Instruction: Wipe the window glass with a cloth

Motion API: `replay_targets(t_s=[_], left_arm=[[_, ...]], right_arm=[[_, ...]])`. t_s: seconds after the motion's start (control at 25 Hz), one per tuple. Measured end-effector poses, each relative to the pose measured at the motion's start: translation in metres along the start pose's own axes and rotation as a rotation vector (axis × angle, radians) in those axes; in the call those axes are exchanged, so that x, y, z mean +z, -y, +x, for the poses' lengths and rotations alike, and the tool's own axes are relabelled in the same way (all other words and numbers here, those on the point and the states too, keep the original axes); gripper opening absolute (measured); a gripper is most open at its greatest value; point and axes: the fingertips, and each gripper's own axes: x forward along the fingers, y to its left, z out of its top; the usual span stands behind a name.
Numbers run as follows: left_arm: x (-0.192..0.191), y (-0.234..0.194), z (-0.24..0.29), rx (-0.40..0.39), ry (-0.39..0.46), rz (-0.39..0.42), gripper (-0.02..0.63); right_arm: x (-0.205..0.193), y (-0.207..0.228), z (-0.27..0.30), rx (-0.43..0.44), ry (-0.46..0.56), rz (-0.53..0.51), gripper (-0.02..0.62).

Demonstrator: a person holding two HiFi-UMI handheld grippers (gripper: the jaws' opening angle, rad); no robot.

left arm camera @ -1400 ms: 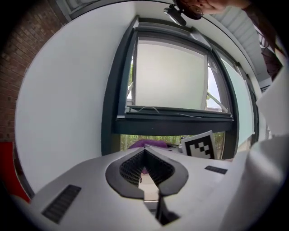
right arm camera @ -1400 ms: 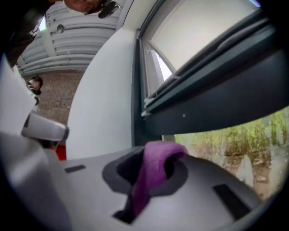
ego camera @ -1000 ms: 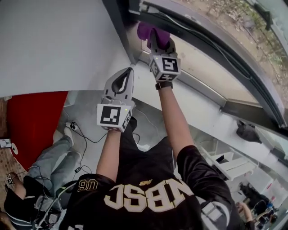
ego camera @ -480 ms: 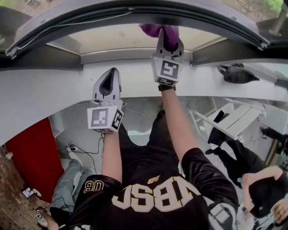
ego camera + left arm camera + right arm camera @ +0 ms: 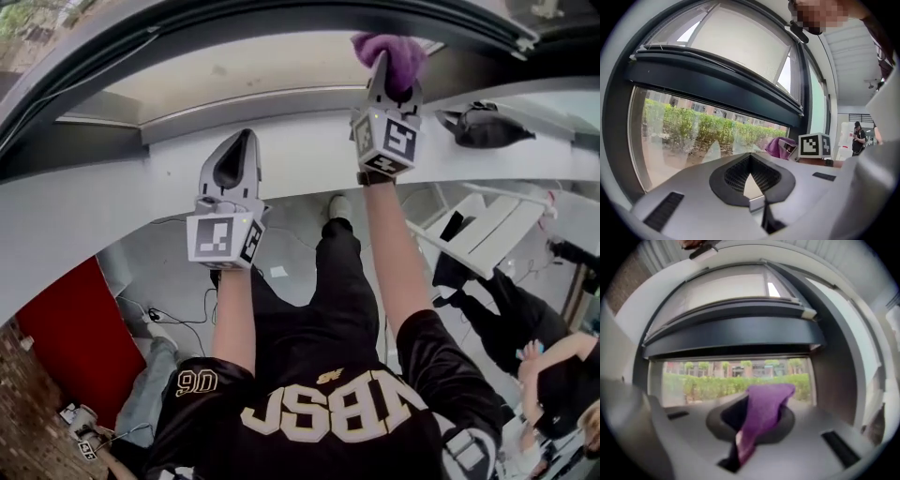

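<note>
My right gripper [image 5: 389, 64] is raised to the window glass [image 5: 272, 70] and is shut on a purple cloth [image 5: 392, 53], which presses against the pane near its right end. In the right gripper view the purple cloth [image 5: 761, 413] drapes out of the shut jaws in front of the glass [image 5: 731, 373]. My left gripper [image 5: 237, 150] hangs lower and to the left, below the pane, shut with nothing in it. From the left gripper view the cloth [image 5: 777, 146] and the right gripper's marker cube [image 5: 813, 146] show at the right, against the glass [image 5: 684, 136].
A dark window frame [image 5: 84, 141] runs under the pane, and a dark crossbar [image 5: 717, 89] spans above it. A red panel [image 5: 66, 328] stands at lower left. White furniture [image 5: 478, 234] and other people [image 5: 562, 375] are at the right. Hedges lie outside.
My right gripper with the cloth has slid to the right along the glass. The left gripper has stayed low and shut. The head view has swung round.
</note>
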Motion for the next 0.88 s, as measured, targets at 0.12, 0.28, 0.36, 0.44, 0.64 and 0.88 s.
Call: replay_targets(t_s=[0.12,0.28,0.36,0.44,0.64,0.88], left_arm=[[0.017,-0.055,-0.027,0.08,0.029,0.034,0.02],[0.031,-0.144,-0.078,0.186,0.061,0.044,0.018],[0.031,-0.183,-0.105,0.232,0.063,0.045,0.019],[0.032,-0.215,-0.132,0.259,0.062,0.055,0.018],[0.038,-0.28,-0.191,0.32,0.059,0.044,0.019],[0.048,-0.306,-0.208,0.326,0.058,-0.011,0.018]], right_arm=[[-0.001,-0.108,-0.006,0.211,0.018,0.028,0.035],[-0.005,-0.274,-0.018,0.501,0.025,0.035,0.035],[-0.012,-0.357,-0.024,0.644,0.019,0.033,0.035],[-0.02,-0.438,-0.028,0.762,0.009,0.029,0.035],[-0.026,-0.59,-0.019,0.897,0.011,0.003,0.035],[-0.019,-0.636,0.018,0.852,0.005,0.064,0.035]])
